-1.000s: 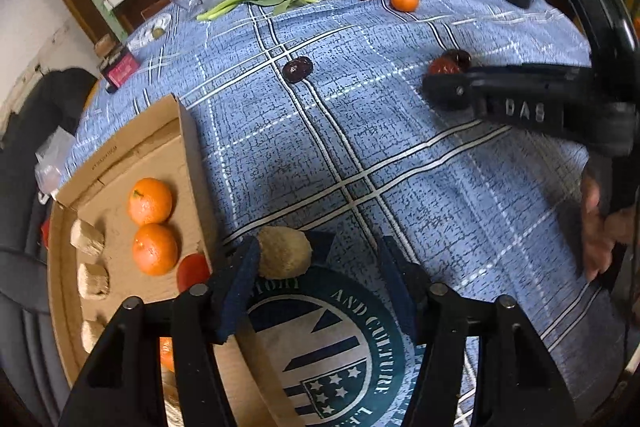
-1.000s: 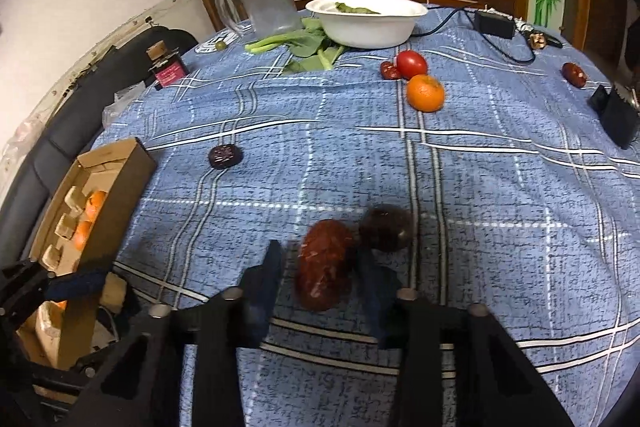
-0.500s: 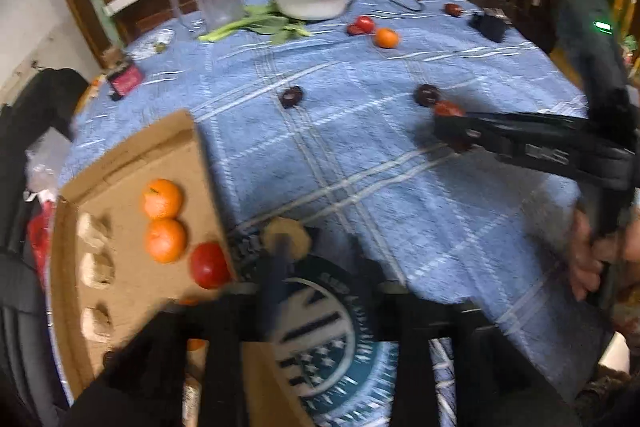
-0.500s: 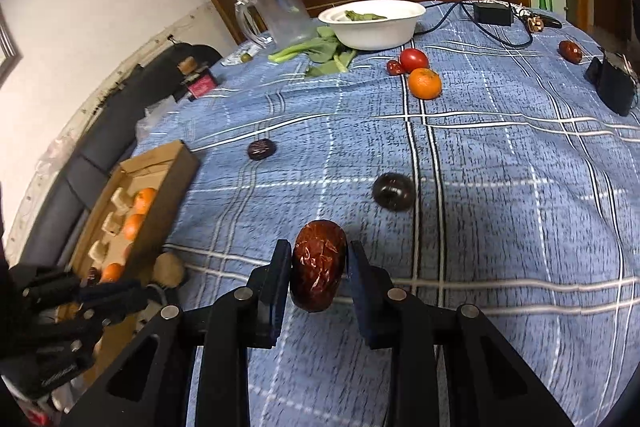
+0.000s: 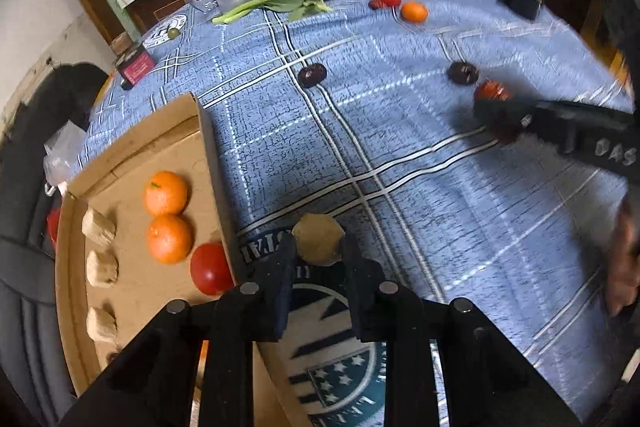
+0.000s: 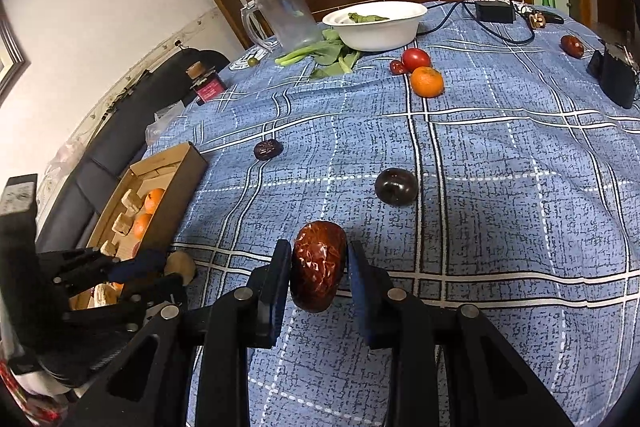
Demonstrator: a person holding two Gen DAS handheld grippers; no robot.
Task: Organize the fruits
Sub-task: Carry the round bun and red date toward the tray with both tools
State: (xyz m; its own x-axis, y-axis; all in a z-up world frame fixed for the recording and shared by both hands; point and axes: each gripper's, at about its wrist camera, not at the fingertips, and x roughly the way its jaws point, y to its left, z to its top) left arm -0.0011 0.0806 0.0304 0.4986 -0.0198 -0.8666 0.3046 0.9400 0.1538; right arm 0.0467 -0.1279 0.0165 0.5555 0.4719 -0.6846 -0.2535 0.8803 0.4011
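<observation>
A brown kiwi-like fruit (image 5: 318,235) sits between the pads of my left gripper (image 5: 319,257). Its jaws are closing and both pads touch the fruit, just right of the cardboard box (image 5: 208,155). The box holds two oranges (image 5: 165,191) and a tomato (image 5: 210,269). My right gripper (image 6: 318,267) is shut on a wrinkled red date (image 6: 318,259), held above the blue checked cloth. The left wrist view shows the right gripper (image 5: 496,111) at the right, blurred, with the date in it. In the right wrist view the left gripper (image 6: 160,267) is by the box (image 6: 176,187).
A dark plum (image 6: 396,186) and a dark date (image 6: 267,149) lie loose on the cloth. Farther back are an orange (image 6: 427,81), a tomato (image 6: 416,58), a white bowl (image 6: 376,27), greens (image 6: 328,53) and a clear pitcher (image 6: 286,17). A black adapter (image 6: 614,75) sits right.
The left jaws have gone from wide open to closed around the brown fruit. The right gripper has lifted the red date off the cloth, away from the plum.
</observation>
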